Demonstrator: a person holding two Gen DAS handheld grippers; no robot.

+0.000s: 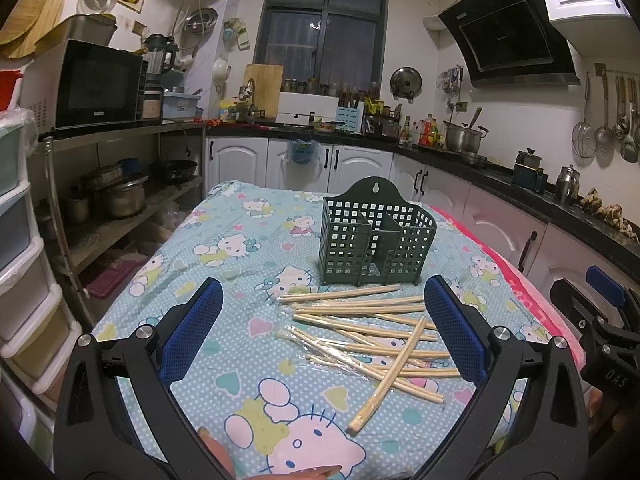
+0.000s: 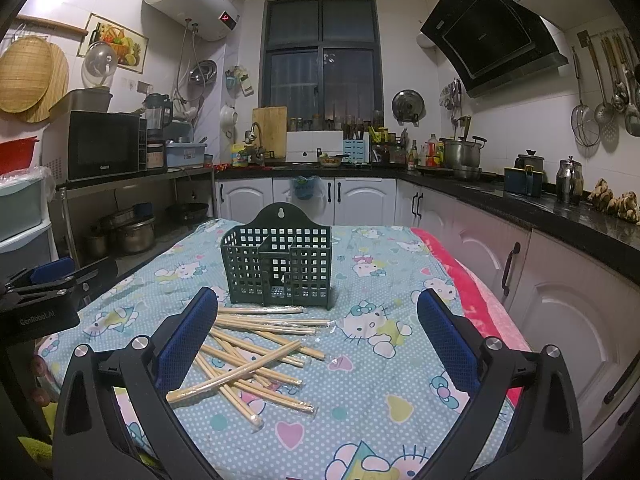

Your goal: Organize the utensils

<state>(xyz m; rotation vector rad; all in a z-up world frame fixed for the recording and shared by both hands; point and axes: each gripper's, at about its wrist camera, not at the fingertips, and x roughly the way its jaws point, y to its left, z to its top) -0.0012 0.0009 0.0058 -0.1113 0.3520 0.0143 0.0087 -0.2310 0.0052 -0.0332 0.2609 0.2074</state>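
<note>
A dark green grid caddy [image 1: 376, 240] [image 2: 278, 266] stands upright on the table, empty as far as I can see. In front of it lie several wrapped wooden chopstick pairs [image 1: 368, 332] [image 2: 256, 356] in a loose crossed pile. My left gripper [image 1: 322, 320] hovers open just short of the pile, its right pad [image 1: 452, 328] over the sticks' right ends. To the right of the pile my right gripper [image 2: 318, 328] hovers open, with its left pad [image 2: 188, 332] above the sticks' left ends. Neither holds anything.
The table wears a blue cartoon-cat cloth [image 1: 240, 248] [image 2: 380, 360] with a red edge at the right. White cabinets [image 2: 560, 312] and a black counter run along the right. A metal shelf with pots [image 1: 120, 196] stands at the left. A hand shows at the bottom edge [image 1: 224, 460].
</note>
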